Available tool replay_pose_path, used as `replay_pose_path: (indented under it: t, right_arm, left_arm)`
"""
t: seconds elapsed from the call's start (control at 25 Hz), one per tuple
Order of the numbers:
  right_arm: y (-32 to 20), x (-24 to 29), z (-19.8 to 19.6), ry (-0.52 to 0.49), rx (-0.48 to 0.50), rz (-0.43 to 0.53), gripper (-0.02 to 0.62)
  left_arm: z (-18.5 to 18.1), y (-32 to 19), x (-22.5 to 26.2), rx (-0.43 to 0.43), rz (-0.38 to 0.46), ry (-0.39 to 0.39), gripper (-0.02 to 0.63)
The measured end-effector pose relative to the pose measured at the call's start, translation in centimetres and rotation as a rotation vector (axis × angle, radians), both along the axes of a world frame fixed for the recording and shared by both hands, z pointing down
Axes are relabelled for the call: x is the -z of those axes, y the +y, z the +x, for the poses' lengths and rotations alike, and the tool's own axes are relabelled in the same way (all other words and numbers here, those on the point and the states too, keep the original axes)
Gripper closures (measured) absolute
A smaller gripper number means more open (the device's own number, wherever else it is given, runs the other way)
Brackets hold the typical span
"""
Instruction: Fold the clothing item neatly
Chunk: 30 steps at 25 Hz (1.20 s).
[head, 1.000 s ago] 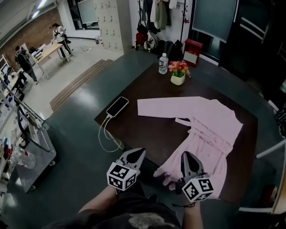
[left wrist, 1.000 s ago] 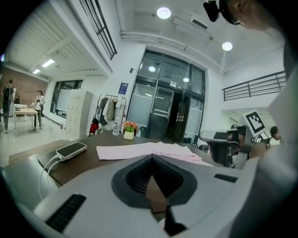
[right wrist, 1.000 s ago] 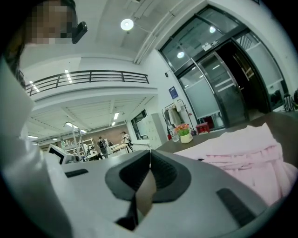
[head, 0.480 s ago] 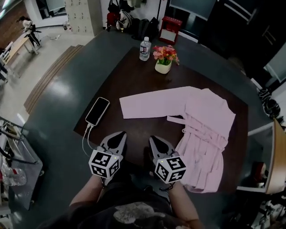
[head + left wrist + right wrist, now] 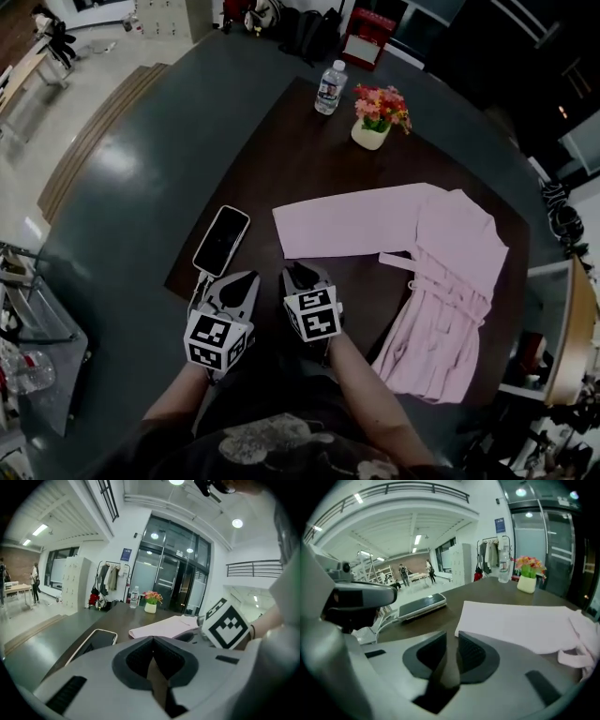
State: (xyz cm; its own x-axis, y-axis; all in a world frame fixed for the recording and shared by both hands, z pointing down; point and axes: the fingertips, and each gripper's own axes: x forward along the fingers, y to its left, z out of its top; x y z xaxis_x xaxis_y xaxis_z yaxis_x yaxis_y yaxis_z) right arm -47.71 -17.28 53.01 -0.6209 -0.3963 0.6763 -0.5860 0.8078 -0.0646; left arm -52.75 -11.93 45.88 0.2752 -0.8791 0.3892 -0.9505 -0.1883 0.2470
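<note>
A pink robe-like garment (image 5: 448, 272) lies spread on the dark brown table (image 5: 281, 150), one sleeve (image 5: 342, 221) stretched out to the left and a belt across its waist. Both grippers hover side by side at the table's near edge, left of the garment's body and just short of the sleeve end. My left gripper (image 5: 246, 279) is shut and empty. On my right gripper (image 5: 298, 272) the jaws are opening, with a narrow gap and nothing between them. The sleeve (image 5: 520, 623) lies just ahead of the right gripper (image 5: 452, 637). The left gripper view shows the garment (image 5: 161, 626) beyond its closed jaws.
A phone (image 5: 222, 241) on a white cable lies at the table's left edge, close to the left gripper. A water bottle (image 5: 327, 86) and a pot of flowers (image 5: 377, 120) stand at the far end. Dark floor surrounds the table.
My right gripper has left the garment's lower hem and moved left to sit beside the left gripper; its jaws have parted a little. The head view has shifted. The garment lies flat.
</note>
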Motion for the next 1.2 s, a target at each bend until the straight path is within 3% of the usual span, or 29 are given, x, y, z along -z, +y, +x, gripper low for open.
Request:
replay_pose_path:
  t: [0.24,0.36,0.64,0.88,1.04,1.2]
  right_arm:
    - [-2.0,-3.2,-1.6,0.145,0.001,-0.017,0.52]
    - [-2.3,-3.6,-1.7,0.148,-0.006,-0.037,0.518]
    - [-3.2,-3.4,-1.2,0.082,-0.037,-0.156,0.581]
    - [-5.1,1.5,1.0,-0.071,-0.081,-0.135,0.583]
    - [-7.4,7.1,5.3,-0.179,-0.109,-0.071,0.583]
    - [-10.0,11.2,12.0,-0.258,-0.171,-0.025,0.583]
  left_arm:
    - [-1.0,-0.4,-0.8,-0.005,-0.021,0.042,0.597]
    - [-1.3,-0.4,-1.0,-0.005,-0.027,0.046,0.595]
    - [-0.6,-1.0,-1.8,-0.031,-0.052,0.05,0.595]
    - [1.7,-2.6,-1.4,-0.057,-0.047,0.022,0.597]
    - [5.2,-4.3,-0.7,-0.056,-0.035,0.009,0.595]
    - [10.0,-5.9,0.4,-0.029,-0.017,0.013,0.595]
